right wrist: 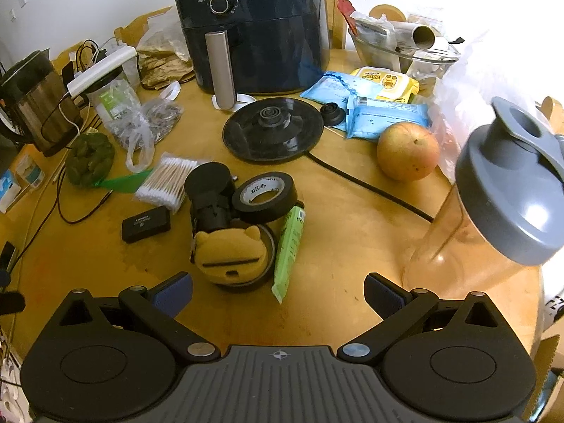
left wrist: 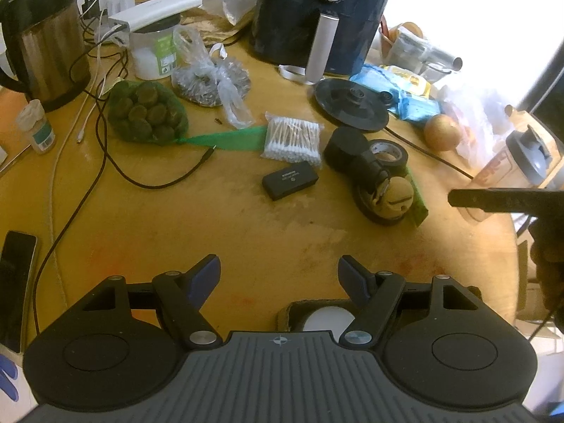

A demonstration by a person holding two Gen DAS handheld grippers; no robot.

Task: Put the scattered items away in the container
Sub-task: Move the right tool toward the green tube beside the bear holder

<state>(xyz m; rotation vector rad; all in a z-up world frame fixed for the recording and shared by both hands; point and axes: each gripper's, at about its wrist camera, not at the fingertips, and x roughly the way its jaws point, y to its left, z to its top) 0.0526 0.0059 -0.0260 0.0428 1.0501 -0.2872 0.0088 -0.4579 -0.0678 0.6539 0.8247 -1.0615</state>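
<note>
A pile of small items lies mid-table: a yellow bear-shaped case [right wrist: 231,255] [left wrist: 393,195], a roll of black tape [right wrist: 266,195] [left wrist: 387,153], a black cylinder [right wrist: 209,190] [left wrist: 343,148], a green tube [right wrist: 289,246], a small black box [right wrist: 146,224] [left wrist: 289,179] and a bag of cotton swabs [right wrist: 165,181] [left wrist: 292,139]. A cardboard container with a white object inside [left wrist: 326,317] sits under my left gripper [left wrist: 280,278], which is open and empty. My right gripper [right wrist: 278,294] is open and empty, just in front of the pile.
An air fryer [right wrist: 253,24], a kettle [left wrist: 46,35] and its black base [right wrist: 273,128] stand at the back. An apple [right wrist: 407,149], wipe packs [right wrist: 384,112], a shaker bottle [right wrist: 493,208], a green net bag [left wrist: 146,111] and cables [left wrist: 105,162] crowd the table. A phone [left wrist: 16,282] lies left.
</note>
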